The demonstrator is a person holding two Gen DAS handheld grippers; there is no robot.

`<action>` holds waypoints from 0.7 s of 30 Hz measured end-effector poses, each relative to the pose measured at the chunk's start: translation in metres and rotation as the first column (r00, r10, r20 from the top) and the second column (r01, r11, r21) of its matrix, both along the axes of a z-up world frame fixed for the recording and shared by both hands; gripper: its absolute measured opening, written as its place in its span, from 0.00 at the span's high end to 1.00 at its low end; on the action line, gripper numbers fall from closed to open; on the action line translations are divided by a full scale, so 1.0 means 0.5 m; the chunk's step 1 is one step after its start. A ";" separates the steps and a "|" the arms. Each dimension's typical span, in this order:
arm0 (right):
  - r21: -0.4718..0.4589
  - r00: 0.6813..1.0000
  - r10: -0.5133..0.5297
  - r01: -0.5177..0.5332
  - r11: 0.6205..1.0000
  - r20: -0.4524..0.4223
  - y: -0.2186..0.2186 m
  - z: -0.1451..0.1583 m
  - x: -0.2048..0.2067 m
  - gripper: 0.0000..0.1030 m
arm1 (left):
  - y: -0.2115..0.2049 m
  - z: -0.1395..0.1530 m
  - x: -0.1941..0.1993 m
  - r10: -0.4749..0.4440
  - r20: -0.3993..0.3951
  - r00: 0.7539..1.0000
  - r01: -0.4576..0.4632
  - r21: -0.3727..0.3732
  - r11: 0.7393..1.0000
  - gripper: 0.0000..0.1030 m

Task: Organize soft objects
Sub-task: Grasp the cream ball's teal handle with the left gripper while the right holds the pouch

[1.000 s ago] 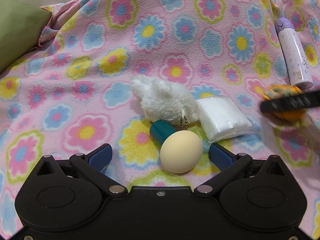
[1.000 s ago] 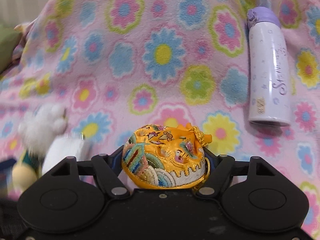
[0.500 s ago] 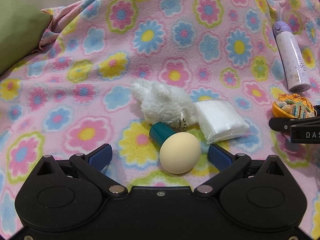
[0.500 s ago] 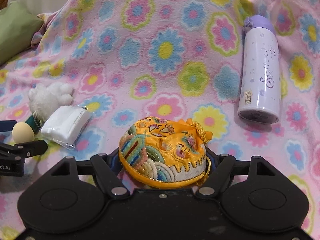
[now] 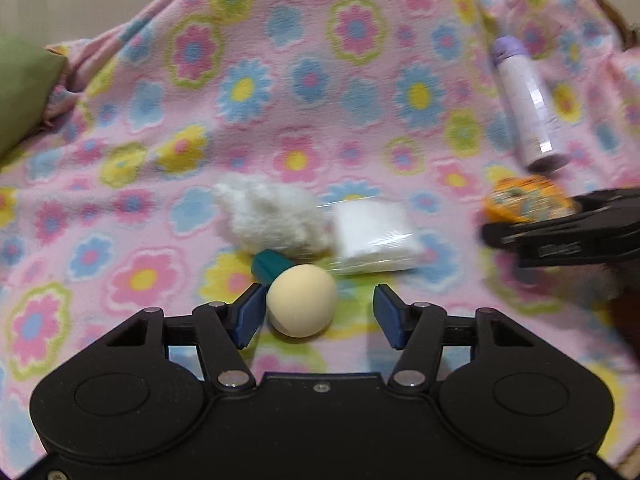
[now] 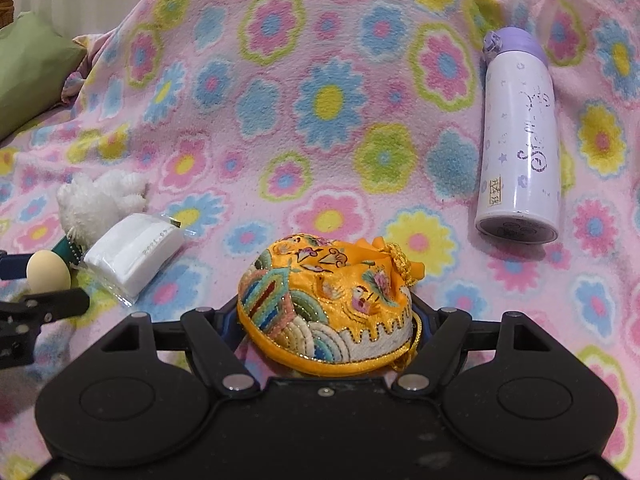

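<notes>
A cream egg-shaped soft ball [image 5: 302, 300] lies on the flowered blanket [image 5: 320, 80] between the fingers of my left gripper [image 5: 318, 300], whose jaws are closing. The left pad [image 5: 250, 312] is at the ball's side, while a gap shows at the right pad [image 5: 388, 320]. Just beyond lie a teal cylinder [image 5: 268, 264], a white plush toy [image 5: 272, 216] and a white wrapped packet [image 5: 372, 236]. My right gripper [image 6: 324, 316] is shut on an embroidered orange pouch [image 6: 324, 292], held low over the blanket to the right of that group.
A white and purple bottle [image 6: 520, 136] lies on the blanket at the far right. A green cushion [image 6: 32, 68] sits at the far left edge. The blanket rises in folds toward the back.
My left gripper's jaws have drawn in from wide apart to close around the egg-shaped ball. The right gripper with the pouch shifted sideways early on, then held still.
</notes>
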State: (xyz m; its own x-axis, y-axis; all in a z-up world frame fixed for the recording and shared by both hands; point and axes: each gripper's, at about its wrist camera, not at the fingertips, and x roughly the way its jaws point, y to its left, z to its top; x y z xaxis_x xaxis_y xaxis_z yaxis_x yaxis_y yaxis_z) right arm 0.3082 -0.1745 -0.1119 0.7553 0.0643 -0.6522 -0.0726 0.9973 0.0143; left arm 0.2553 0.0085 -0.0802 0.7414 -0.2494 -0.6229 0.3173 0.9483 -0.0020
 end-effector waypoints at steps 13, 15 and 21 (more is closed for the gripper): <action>0.005 1.000 -0.004 0.004 1.000 0.000 0.002 0.001 -0.001 0.26 | -0.012 0.019 -0.011 0.004 0.051 0.999 -0.007 0.053 0.999 0.39; 0.008 1.000 -0.005 0.005 1.000 0.000 0.002 0.000 -0.001 0.26 | -0.005 0.013 0.000 0.044 0.032 0.999 -0.046 0.044 0.998 0.34; 0.010 1.000 -0.007 0.007 1.000 0.001 0.000 0.000 -0.001 0.26 | 0.000 -0.001 0.037 0.108 -0.045 0.993 -0.109 -0.015 0.994 0.30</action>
